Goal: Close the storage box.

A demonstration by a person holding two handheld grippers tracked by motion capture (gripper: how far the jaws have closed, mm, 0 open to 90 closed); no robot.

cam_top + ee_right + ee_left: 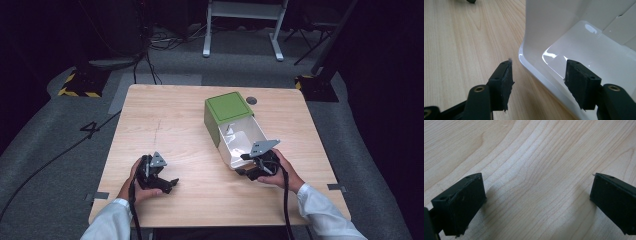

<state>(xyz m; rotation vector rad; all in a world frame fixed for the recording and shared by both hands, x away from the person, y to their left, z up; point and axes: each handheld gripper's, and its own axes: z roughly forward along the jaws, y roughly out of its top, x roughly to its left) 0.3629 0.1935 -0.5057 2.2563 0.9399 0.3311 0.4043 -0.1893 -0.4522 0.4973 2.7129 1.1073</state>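
A green box (227,107) stands at the table's back right, with its white drawer (239,142) pulled out toward me. My right gripper (246,168) is at the drawer's front end. In the right gripper view the right gripper (537,75) straddles the drawer's (584,45) front wall, one jaw outside over the table and one inside. A gap shows beside the outer jaw, so it is open. My left gripper (169,184) rests low at the table's front left. In the left gripper view the left gripper (536,187) stands wide open over bare wood.
The wooden table (170,125) has a small dark round disc (251,100) behind the green box. Beyond it on the grey floor lie cables (150,55), a white frame's legs (242,30) and yellow-black striped bases (80,85).
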